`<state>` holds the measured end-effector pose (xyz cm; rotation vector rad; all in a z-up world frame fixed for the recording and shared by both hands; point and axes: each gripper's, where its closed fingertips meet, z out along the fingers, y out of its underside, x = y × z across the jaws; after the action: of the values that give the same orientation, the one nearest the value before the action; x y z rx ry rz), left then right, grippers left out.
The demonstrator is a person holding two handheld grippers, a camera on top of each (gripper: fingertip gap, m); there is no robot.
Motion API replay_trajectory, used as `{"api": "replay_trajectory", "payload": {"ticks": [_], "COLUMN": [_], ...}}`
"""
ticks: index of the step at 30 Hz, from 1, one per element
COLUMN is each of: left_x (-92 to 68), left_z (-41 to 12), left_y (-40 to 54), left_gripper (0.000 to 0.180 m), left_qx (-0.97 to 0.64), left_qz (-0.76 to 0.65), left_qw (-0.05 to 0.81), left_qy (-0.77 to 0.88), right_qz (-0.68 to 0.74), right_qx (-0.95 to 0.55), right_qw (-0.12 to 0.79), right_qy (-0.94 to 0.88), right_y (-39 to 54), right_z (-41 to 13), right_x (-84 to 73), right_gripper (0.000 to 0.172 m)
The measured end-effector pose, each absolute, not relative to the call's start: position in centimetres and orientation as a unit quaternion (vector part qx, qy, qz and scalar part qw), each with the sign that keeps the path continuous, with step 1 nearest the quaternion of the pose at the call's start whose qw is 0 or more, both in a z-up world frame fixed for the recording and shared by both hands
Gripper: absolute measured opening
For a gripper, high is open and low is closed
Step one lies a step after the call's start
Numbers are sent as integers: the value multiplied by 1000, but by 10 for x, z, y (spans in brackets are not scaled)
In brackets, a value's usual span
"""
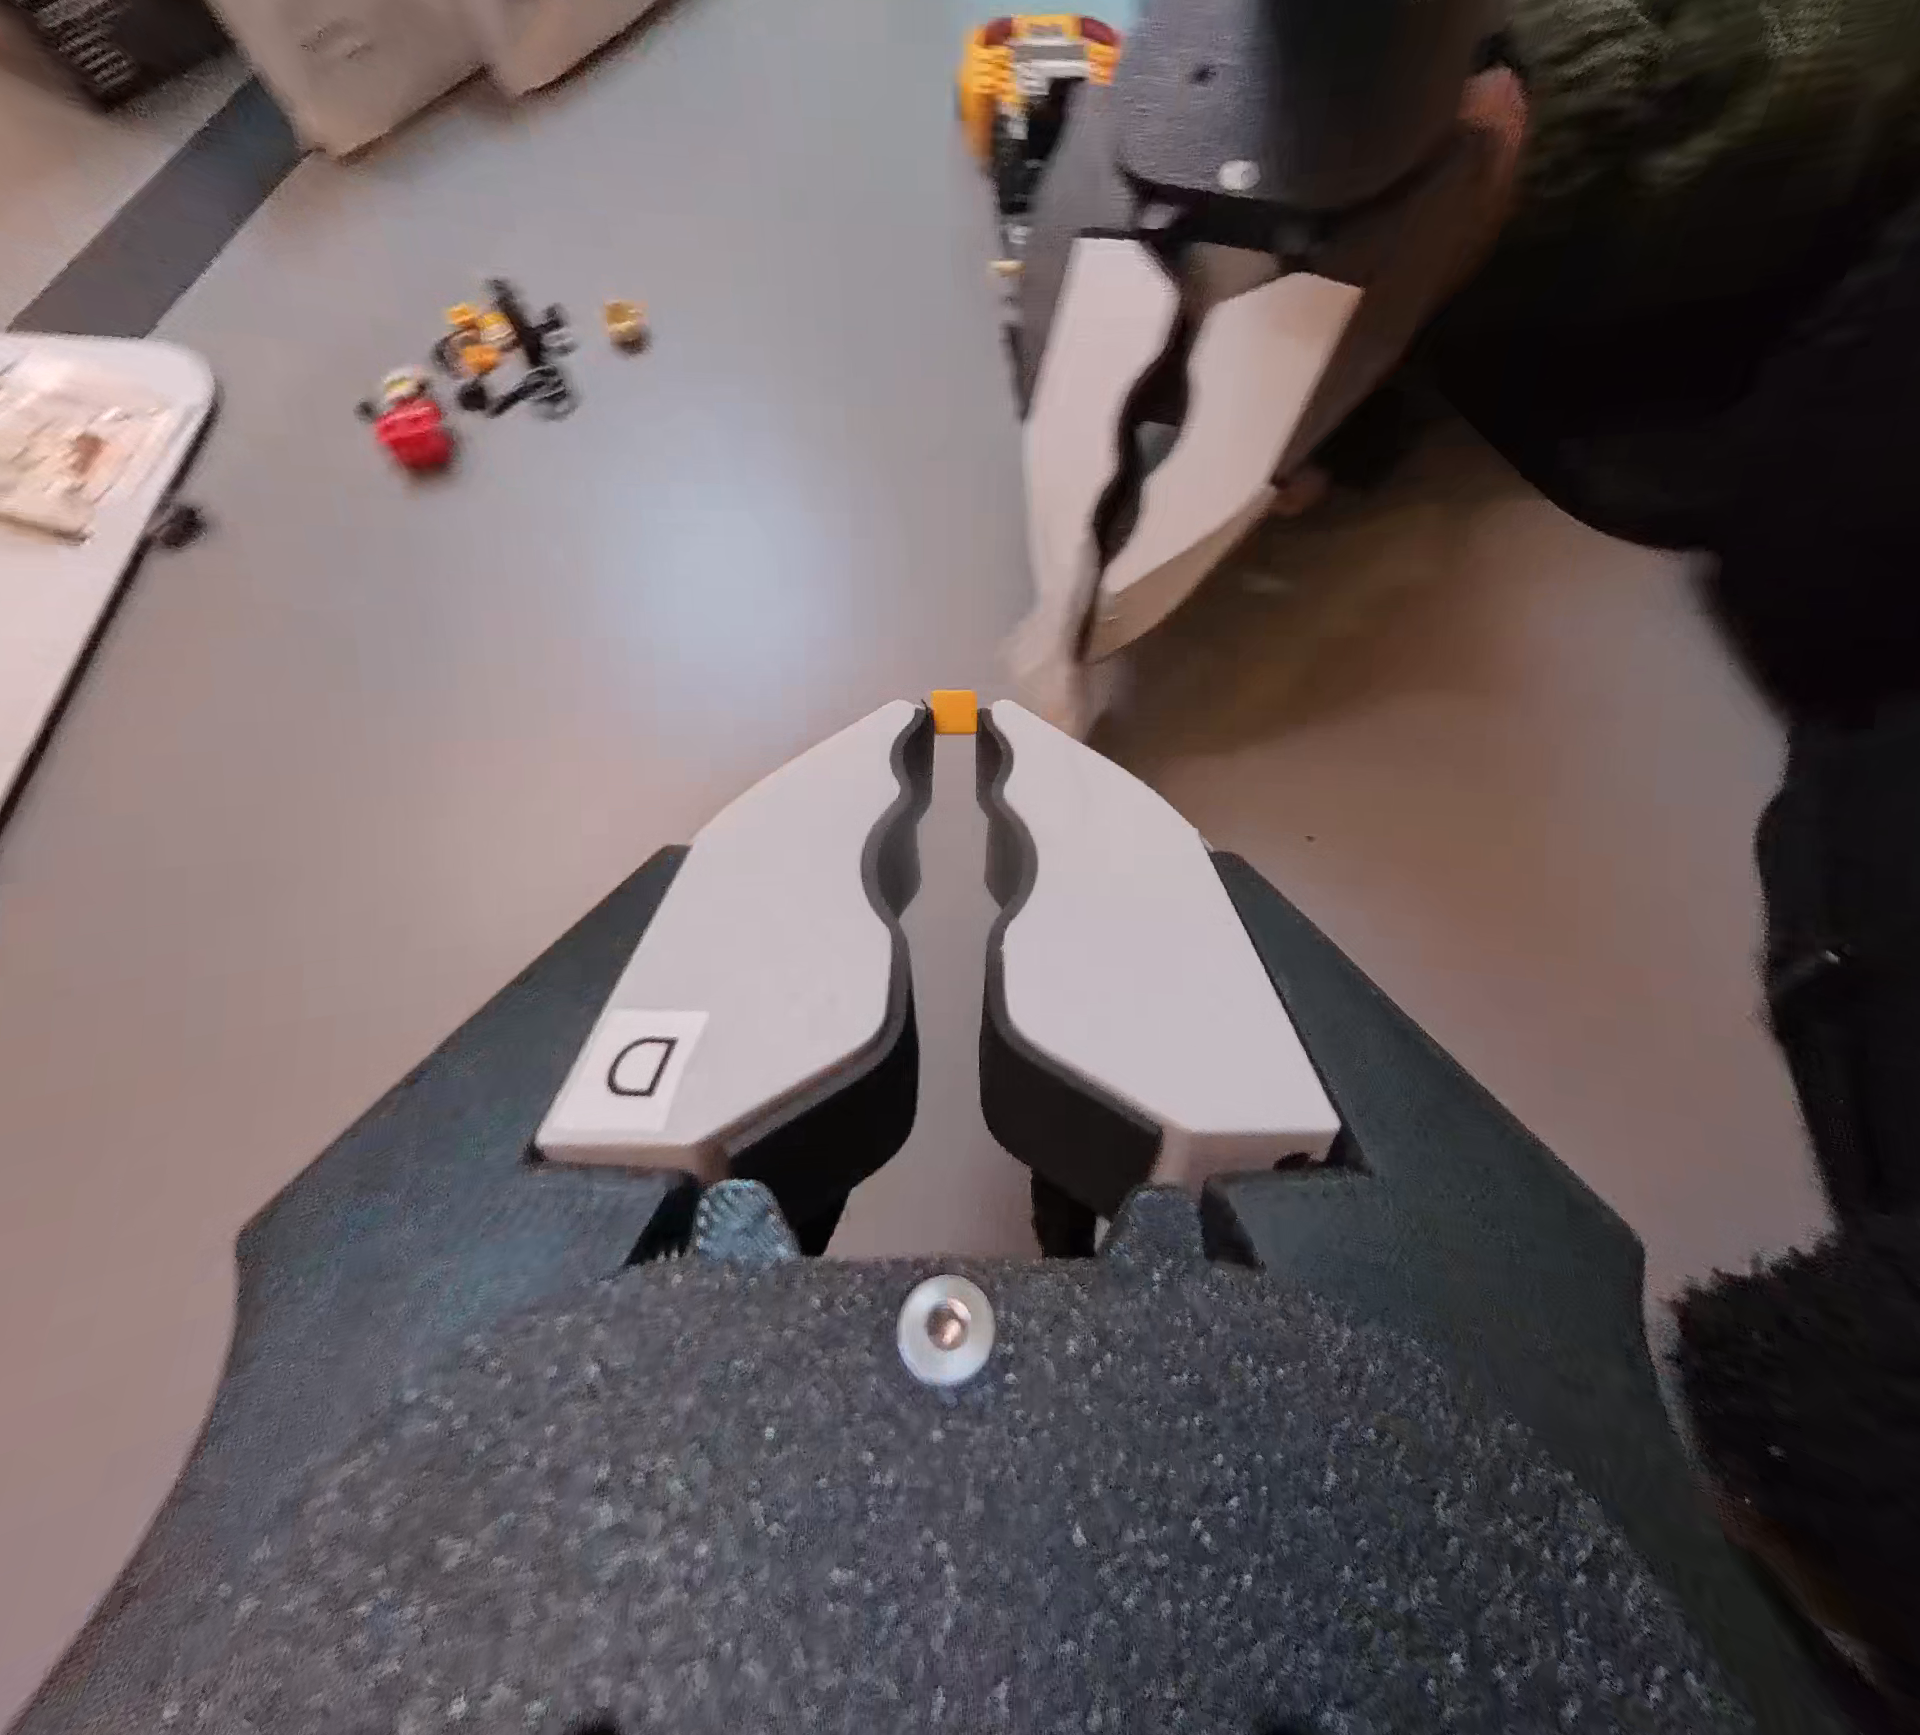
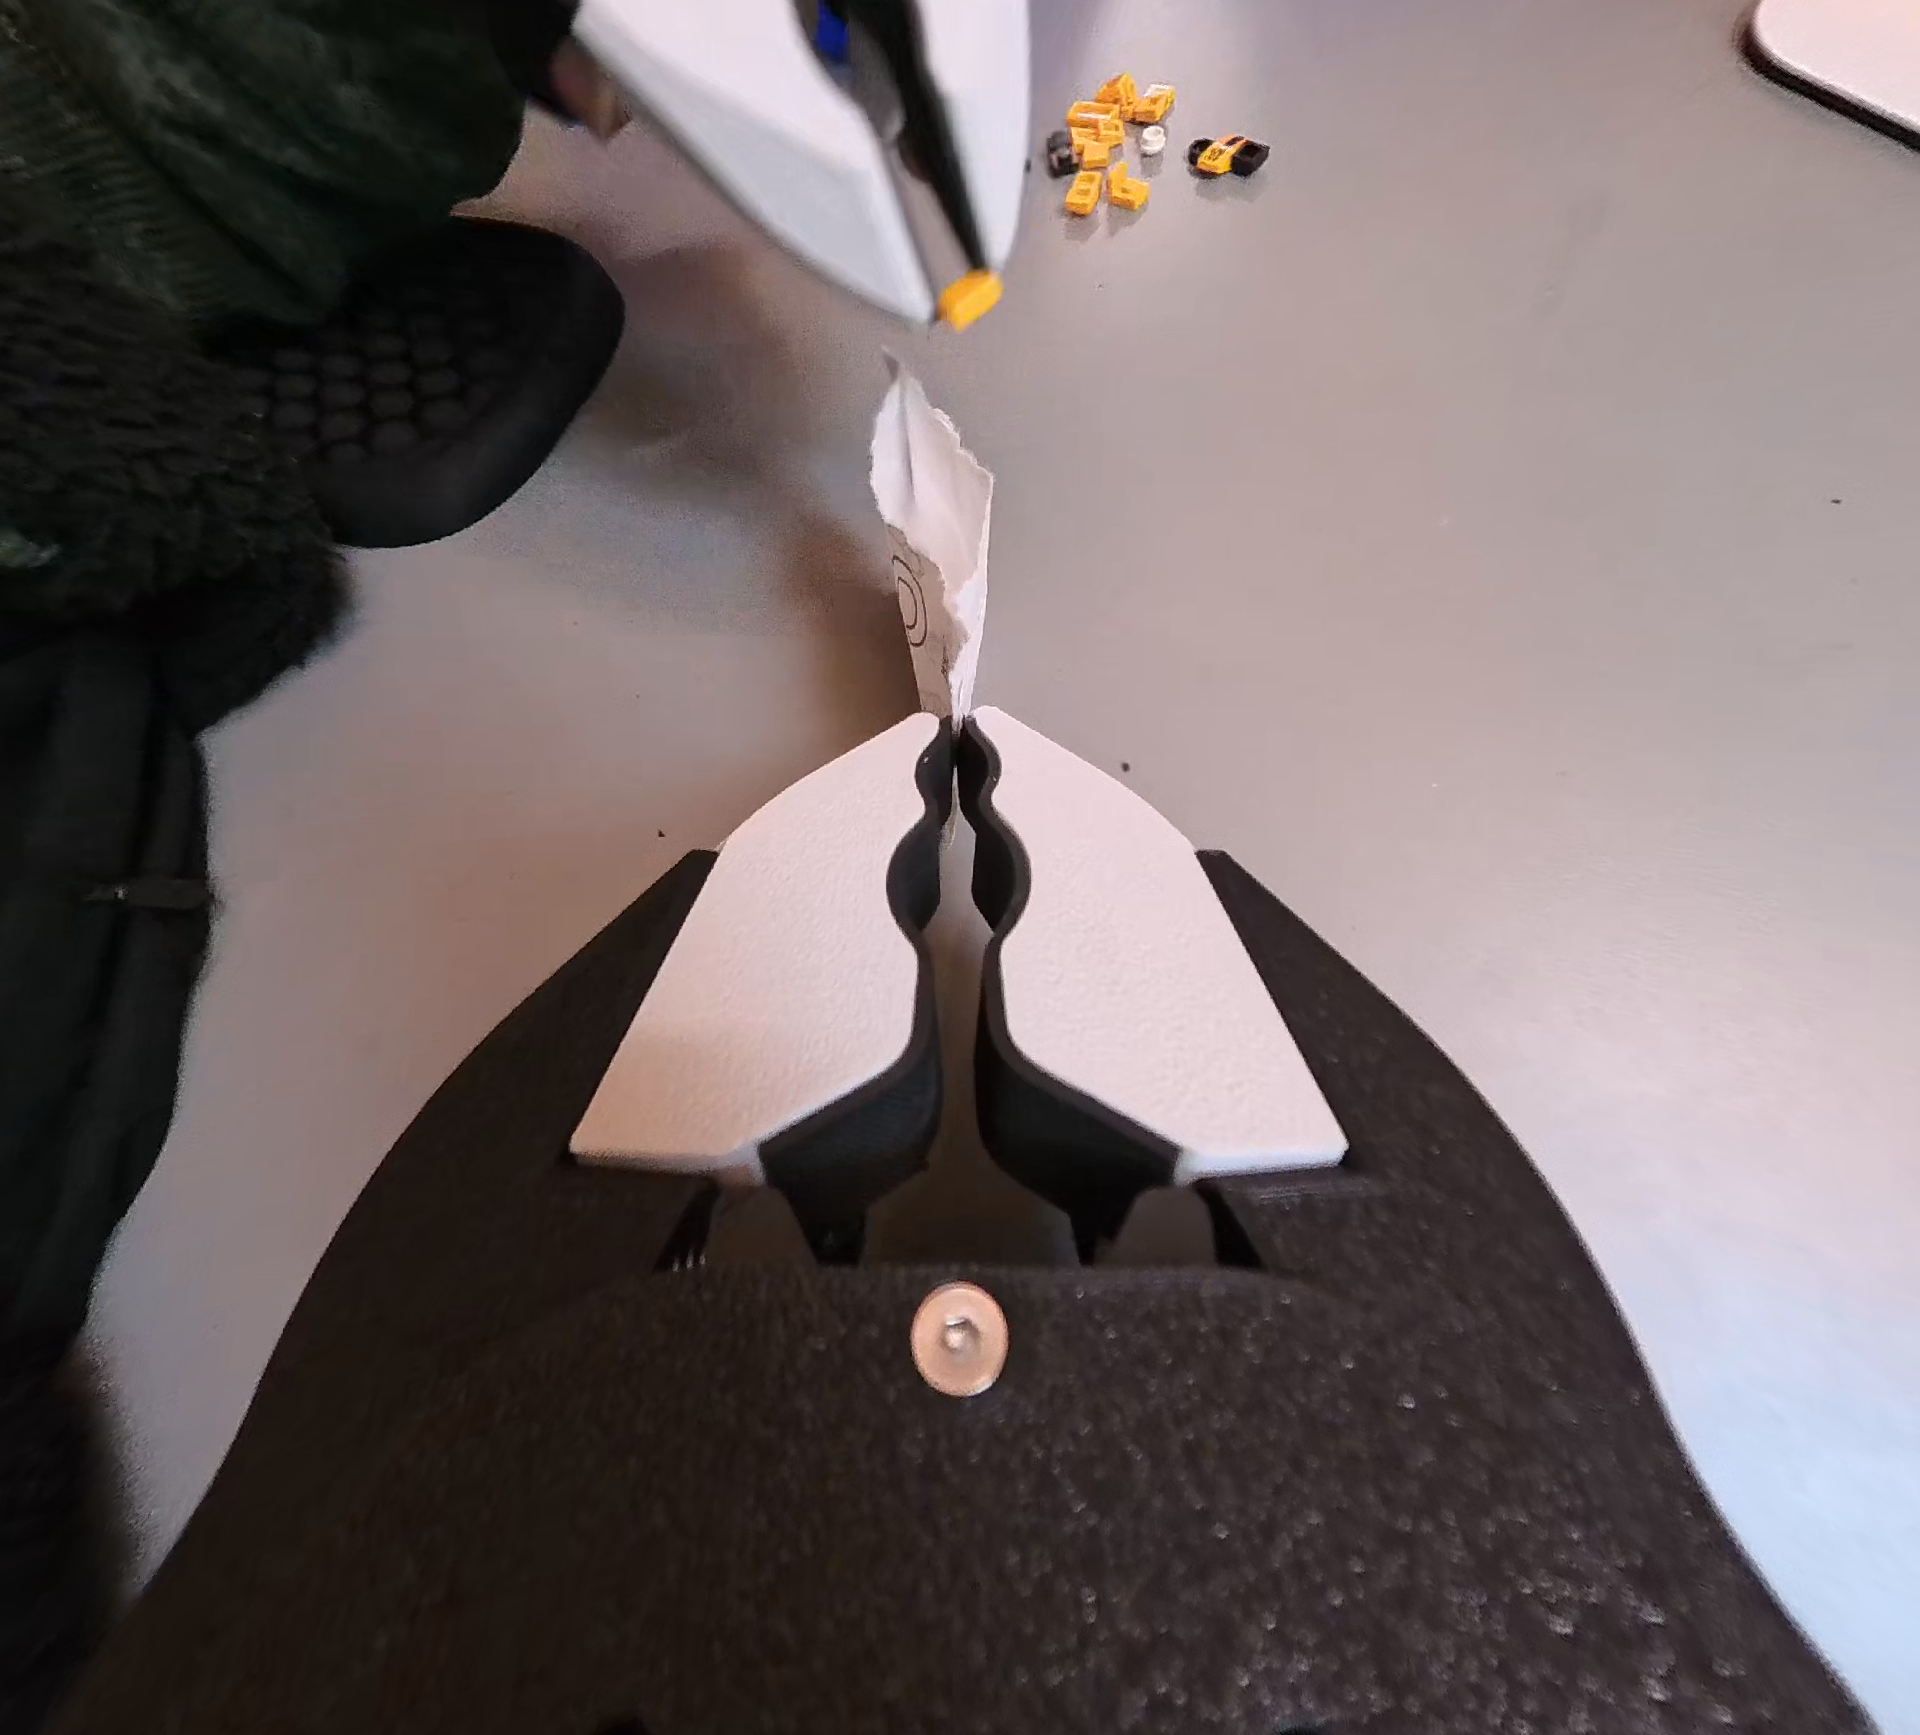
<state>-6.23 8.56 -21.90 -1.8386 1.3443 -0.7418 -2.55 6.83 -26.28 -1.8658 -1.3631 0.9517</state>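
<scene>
- Orange-yellow plastic brick (image 1: 954, 712), small and square, pinched at the very tips of the left gripper (image 1: 954, 717), both white fingertips (image 1: 1023, 729) pressed to its sides, raised above the grey tabletop (image 1: 520, 698)
- Hard, smooth and very light by the look of it; likely to twist or pop out of so shallow a pinch; flat opposite sides the surest place to hold
- Torn white paper scrap (image 2: 935, 522) with black printed marks, clamped at its narrow lower end between the closed tips of the right gripper (image 2: 956, 729), standing up ahead of them
- Thin, limp and easily torn further; best held near an edge, as here
- Brick and scrap near each other, over the middle of the tabletop, not touching
- Loose yellow and black toy bricks (image 2: 1117, 142) in a small heap toward the far edge
- Red piece (image 1: 416, 435) and black and yellow bits (image 1: 509, 345) toward the left edge
- Half-built yellow model (image 1: 1039, 64) at the far edge
- Dark green fuzzy sleeve (image 1: 1714, 75) behind the right gripper
</scene>
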Motion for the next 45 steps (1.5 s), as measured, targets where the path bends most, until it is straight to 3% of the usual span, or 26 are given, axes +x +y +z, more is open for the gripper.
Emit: {"api": "replay_trajectory", "payload": {"ticks": [13, 18, 26, 32, 40, 45], "left_x": [-79, -141, -202, -198, -177, -102], "left_z": [-230, -237, -296, -300, -293, -237], "left_y": [88, 149, 190, 184, 170, 123], "left_gripper": [25, 21, 35, 18, 17, 17], "left_qx": [-731, -827, -919, -924, -895, -784], "left_qz": [-248, -169, -58, -108, -137, -257], "left_qw": [343, 378, 300, 275, 282, 348], "left_qy": [535, 381, 249, 243, 316, 446], "right_qz": [366, 367, 371, 375, 373, 368], "right_qx": [-699, -703, -702, -703, -702, -705], "right_qw": [330, 326, 322, 317, 320, 319], "right_qy": [-518, -515, -515, -514, -515, -515], "right_y": [68, 69, 68, 68, 68, 69], "right_z": [-256, -257, -257, -259, -258, -260], "right_x": [-26, -24, -23, -23, -23, -23], "right_gripper": [0, 0, 0, 0, 0, 0]}}
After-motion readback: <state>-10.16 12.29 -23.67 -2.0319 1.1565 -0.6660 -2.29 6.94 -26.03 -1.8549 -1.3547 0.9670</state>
